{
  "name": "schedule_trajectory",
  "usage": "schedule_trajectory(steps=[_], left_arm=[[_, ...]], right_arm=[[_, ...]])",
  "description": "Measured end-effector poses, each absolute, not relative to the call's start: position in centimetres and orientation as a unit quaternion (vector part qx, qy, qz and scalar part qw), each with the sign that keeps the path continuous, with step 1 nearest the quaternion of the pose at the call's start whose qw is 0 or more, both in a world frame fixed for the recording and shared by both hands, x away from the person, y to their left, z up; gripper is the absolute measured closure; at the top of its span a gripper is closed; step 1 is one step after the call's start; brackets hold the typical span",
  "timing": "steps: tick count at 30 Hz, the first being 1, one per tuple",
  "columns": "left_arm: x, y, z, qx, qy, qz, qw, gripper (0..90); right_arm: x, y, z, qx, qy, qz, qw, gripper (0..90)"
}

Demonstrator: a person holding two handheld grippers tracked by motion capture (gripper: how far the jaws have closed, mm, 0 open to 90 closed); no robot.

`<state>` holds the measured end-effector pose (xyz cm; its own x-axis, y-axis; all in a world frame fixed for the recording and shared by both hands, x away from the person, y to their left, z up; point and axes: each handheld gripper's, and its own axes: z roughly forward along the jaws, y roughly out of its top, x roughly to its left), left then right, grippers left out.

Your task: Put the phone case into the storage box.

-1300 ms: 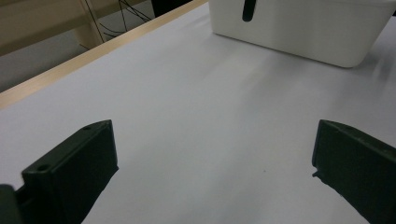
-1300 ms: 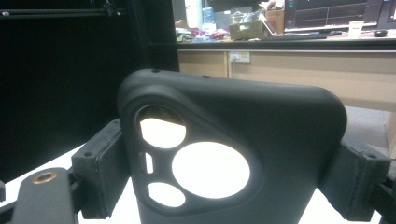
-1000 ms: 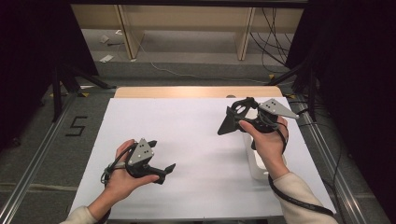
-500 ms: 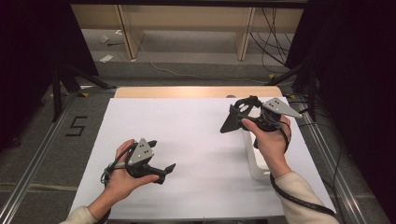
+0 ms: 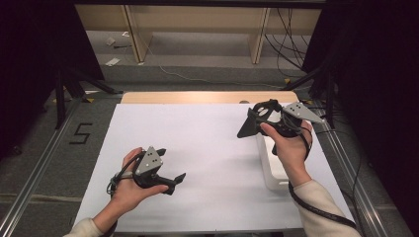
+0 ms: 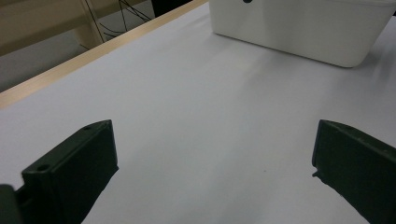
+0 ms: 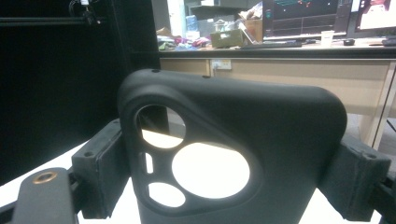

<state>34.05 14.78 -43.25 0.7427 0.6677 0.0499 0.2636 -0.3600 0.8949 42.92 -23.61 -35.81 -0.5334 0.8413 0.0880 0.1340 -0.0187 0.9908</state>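
Right claw (image 5: pixel 249 123) clenched on black phone case (image 7: pixel 224 149), camera cutouts facing the lens, held up above white bin (image 5: pixel 272 170) at right side of table (image 5: pixel 197 133). Left claw (image 5: pixel 175 178) released, jaws wide, nothing between, resting low on table. Step: case lifted, carry phase. Next, probably: lower into bin, release. Floor mark "5" (image 5: pixel 80 133); no brand legible.

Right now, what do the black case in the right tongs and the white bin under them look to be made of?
The black phone case looks like matte silicone or soft plastic: dull, slightly grainy skin, rounded edges, moulded camera cutouts; which of the two I cannot tell. The white bin looks like smooth moulded plastic: even colour, soft sheen, rounded corners. The right tongs clamp the case by its sides.
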Motion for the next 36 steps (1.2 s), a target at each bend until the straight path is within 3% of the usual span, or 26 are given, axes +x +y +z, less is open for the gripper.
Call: schedule_trajectory(steps=[36], left_arm=[[34.1,14.8,-43.2,0.797,0.293,0.211,0.484,0.0]], right_arm=[[43.2,-25.4,-35.0,0.395,0.617,0.603,0.316,15.8]])
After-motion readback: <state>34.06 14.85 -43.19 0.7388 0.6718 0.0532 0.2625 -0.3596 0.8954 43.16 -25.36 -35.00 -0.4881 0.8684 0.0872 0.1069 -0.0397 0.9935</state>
